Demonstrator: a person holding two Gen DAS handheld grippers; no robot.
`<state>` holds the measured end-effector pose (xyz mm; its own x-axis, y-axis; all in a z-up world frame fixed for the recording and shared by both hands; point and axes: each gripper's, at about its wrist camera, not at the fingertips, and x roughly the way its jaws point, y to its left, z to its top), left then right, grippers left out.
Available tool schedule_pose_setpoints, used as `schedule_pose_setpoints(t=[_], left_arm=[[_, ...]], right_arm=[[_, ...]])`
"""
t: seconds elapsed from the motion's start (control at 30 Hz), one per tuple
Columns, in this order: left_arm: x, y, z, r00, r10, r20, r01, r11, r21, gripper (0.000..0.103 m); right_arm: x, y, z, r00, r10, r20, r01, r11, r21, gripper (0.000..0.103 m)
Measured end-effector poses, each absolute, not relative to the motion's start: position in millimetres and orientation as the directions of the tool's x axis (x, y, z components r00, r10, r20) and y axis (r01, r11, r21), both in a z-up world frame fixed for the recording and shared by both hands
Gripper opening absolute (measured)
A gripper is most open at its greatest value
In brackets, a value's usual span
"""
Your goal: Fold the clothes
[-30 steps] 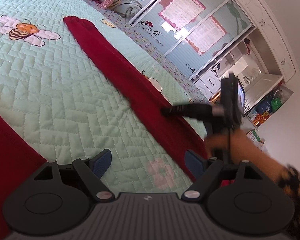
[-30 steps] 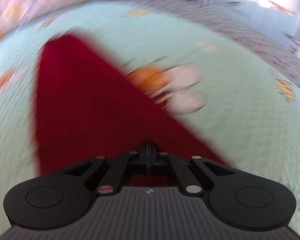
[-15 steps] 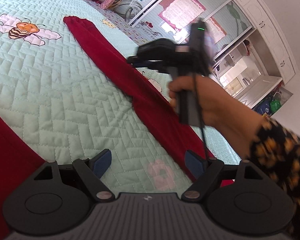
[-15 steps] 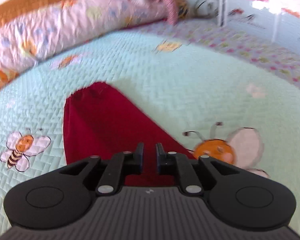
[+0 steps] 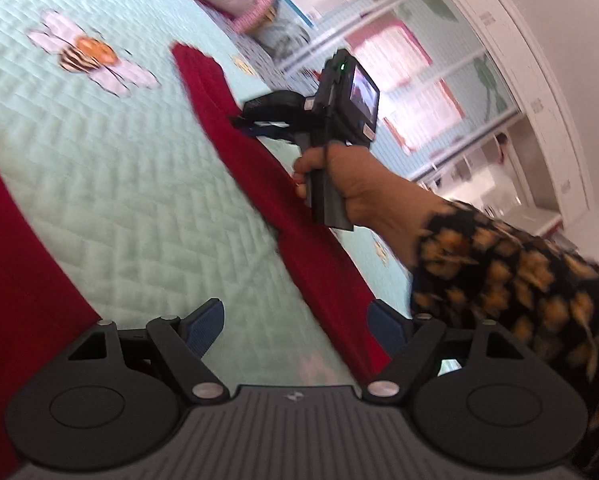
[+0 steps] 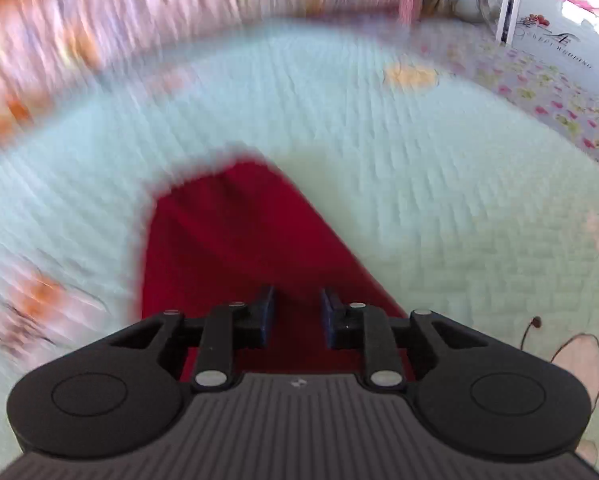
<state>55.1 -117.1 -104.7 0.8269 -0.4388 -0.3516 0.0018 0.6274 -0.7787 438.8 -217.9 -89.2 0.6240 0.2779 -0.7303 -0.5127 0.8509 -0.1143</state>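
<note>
Mint-green quilting covers the bed (image 5: 99, 184), printed with bees, and a long pillow (image 6: 139, 20) lies at its far end. At the left edge of the left wrist view sits one mass of the red garment (image 5: 15, 280); a narrow red strip (image 5: 259, 168) of it runs diagonally toward the pillow. The left claw (image 5: 299, 320) hangs low over the quilt, wide open and empty, its right fingertip at the strip's edge. Further right, the right claw (image 6: 295, 314) hovers over the strip with a small gap between its fingers, gripping nothing; a hand (image 5: 351, 184) in a patterned sleeve (image 5: 519, 280) carries it.

Both views are smeared by motion, so a hurried pinch may catch only one layer, or snag the quilt too. With the left claw empty, lifting the strip could drag the whole garment askew.
</note>
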Motion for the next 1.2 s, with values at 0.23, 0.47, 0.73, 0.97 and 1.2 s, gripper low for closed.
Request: schedule_pose_setpoints(t=[0.23, 0.47, 0.73, 0.97, 1.2], left_arm=[[54, -112, -105, 0.833, -0.422, -0.357, -0.023, 0.618, -0.786, 0.082], [56, -107, -107, 0.832, -0.43, -0.35, -0.028, 0.598, -0.801, 0.082], [59, -105, -110, 0.833, -0.43, -0.348, -0.026, 0.598, -0.801, 0.082], [61, -109, -111, 0.838, -0.418, -0.35, -0.016, 0.623, -0.782, 0.082], [59, -120, -111, 0.853, -0.378, -0.36, -0.008, 0.68, -0.733, 0.082]], right_arm=[[413, -196, -61, 0.665, 0.34, -0.665, -0.527, 0.844, -0.096, 0.031], [437, -188, -80, 0.672, 0.262, -0.692, -0.475, 0.87, -0.133, 0.062], [423, -204, -79, 0.653, 0.275, -0.705, -0.455, 0.888, -0.075, 0.058], [374, -241, -68, 0.637, 0.342, -0.691, -0.46, 0.888, 0.016, 0.055], [257, -323, -42, 0.635, 0.355, -0.686, -0.431, 0.9, 0.067, 0.038]])
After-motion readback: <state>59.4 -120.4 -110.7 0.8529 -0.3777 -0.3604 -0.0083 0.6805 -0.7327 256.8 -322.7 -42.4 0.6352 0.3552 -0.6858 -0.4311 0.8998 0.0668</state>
